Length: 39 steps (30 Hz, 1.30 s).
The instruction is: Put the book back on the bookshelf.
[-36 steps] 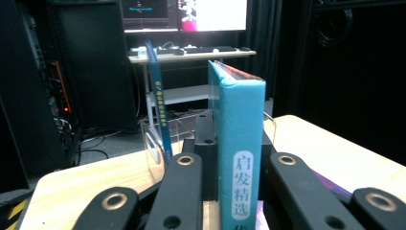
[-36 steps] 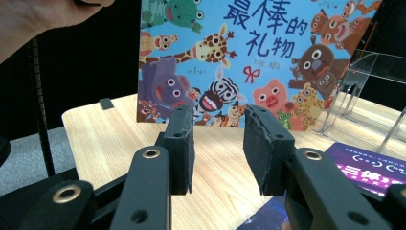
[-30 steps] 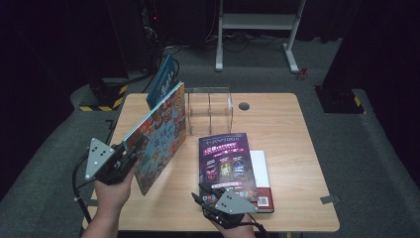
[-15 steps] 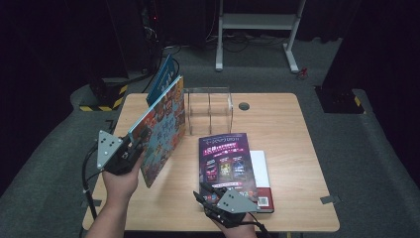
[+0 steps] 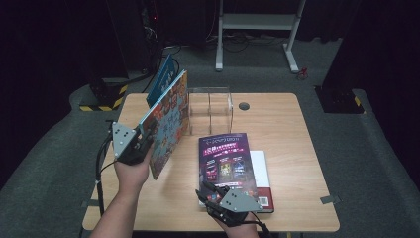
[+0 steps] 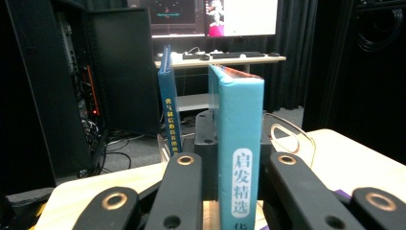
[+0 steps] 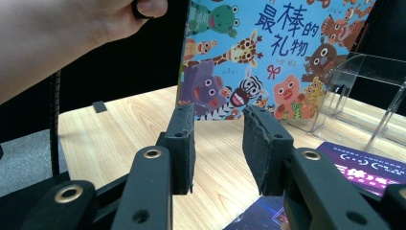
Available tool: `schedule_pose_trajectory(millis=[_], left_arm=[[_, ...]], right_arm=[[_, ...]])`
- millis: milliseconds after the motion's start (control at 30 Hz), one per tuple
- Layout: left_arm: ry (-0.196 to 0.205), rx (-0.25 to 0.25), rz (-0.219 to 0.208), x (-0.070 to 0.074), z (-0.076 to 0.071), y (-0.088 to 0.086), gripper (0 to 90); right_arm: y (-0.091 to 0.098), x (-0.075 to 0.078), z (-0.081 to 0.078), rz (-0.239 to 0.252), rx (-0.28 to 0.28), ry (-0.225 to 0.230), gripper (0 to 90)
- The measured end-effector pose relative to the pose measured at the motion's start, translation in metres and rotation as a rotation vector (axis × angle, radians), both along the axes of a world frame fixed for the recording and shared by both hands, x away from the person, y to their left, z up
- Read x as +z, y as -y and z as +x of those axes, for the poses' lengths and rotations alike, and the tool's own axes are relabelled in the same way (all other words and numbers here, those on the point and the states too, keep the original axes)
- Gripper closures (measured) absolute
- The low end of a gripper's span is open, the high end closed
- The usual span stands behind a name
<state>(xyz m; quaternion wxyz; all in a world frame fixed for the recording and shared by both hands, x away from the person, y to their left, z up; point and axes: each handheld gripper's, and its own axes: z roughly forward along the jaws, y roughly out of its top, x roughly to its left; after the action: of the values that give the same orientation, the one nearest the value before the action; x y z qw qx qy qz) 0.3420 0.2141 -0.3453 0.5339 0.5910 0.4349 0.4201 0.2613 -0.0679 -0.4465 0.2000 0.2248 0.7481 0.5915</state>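
Left gripper [image 5: 134, 144], clamped on animal book's [image 5: 168, 121] spine, has carried it upright closer to the rack's [image 5: 210, 110] left side, likely for slotting; right gripper [image 5: 214, 194], jaws apart and empty, rests on purple book [image 5: 229, 161] before the rack.

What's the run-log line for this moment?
left gripper: shut on animal picture book, upright | right gripper: open, over purple book | clear rack: blue book beside

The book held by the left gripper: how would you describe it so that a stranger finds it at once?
On the wooden table, look left of the clear acrylic rack. The book stands upright on its edge, clamped in the left gripper. Unlike the plain blue book behind it, its cover shows cartoon animals.
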Motion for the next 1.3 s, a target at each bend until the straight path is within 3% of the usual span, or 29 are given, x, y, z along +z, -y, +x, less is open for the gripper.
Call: schedule_pose_trajectory(millis=[867,1300], left_arm=[[0.032,0.08,-0.023,-0.013,0.044,0.018,81.1],[0.05,0.107,-0.022,-0.019,0.055,0.026,81.1]], right_arm=[[0.005,0.001,0.002,0.01,-0.009,0.001,65.0],[0.007,0.002,0.002,0.019,-0.014,0.004,65.2]])
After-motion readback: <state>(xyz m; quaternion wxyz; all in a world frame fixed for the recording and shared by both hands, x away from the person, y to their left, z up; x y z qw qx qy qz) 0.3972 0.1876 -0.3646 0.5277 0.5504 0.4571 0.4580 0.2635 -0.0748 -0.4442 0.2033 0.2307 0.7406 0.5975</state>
